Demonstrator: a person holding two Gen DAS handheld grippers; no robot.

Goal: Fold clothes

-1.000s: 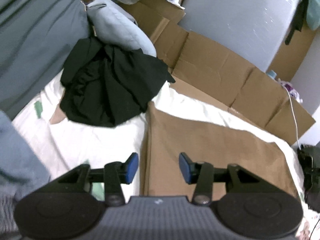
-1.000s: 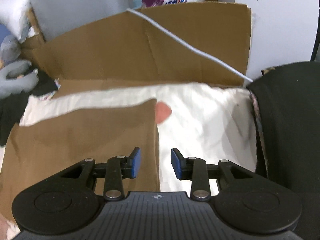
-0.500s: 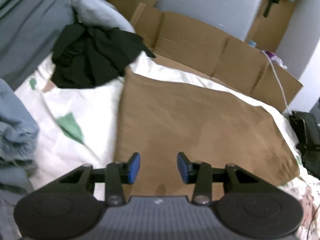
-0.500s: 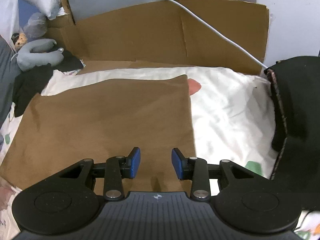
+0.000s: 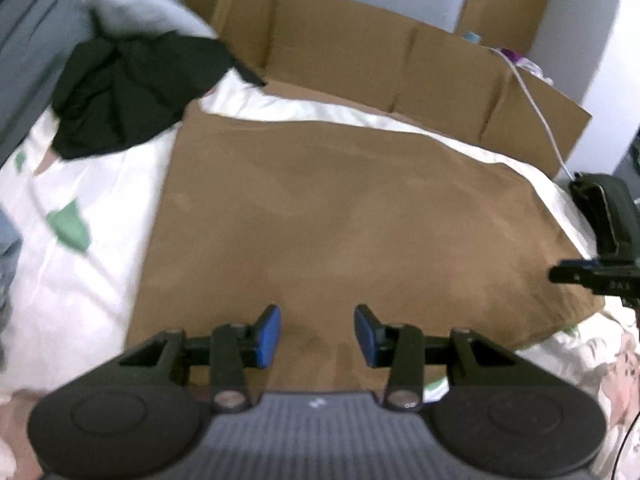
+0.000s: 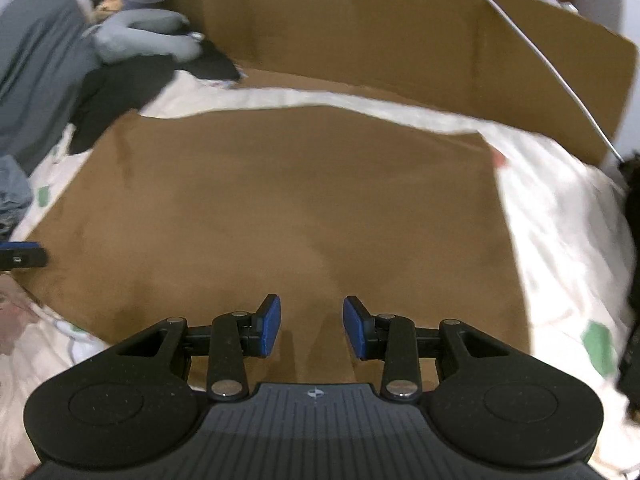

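A brown cloth (image 5: pixel 352 216) (image 6: pixel 288 200) lies spread flat on a white bedsheet (image 5: pixel 80 280) (image 6: pixel 560 240). My left gripper (image 5: pixel 317 336) hovers over the cloth's near edge, left of its middle, open with nothing between the blue pads. My right gripper (image 6: pixel 312 328) hangs over the near edge further right, open and empty as well. The right gripper's tip (image 5: pixel 592 276) shows at the right edge of the left wrist view. A tip of the left gripper (image 6: pixel 20 256) shows at the left edge of the right wrist view.
A heap of black clothes (image 5: pixel 132 84) (image 6: pixel 120 92) lies at the far left of the bed beside a grey pillow (image 5: pixel 140 8) (image 6: pixel 144 36). Cardboard panels (image 5: pixel 380 60) (image 6: pixel 400 40) line the far side, with a white cable (image 5: pixel 536 108) over them. A black bag (image 5: pixel 608 216) sits at the right.
Both grippers have drawn back from the cloth's far corners toward its near edge and sunk a little. Far more of the brown cloth shows now. The jaws look much the same.
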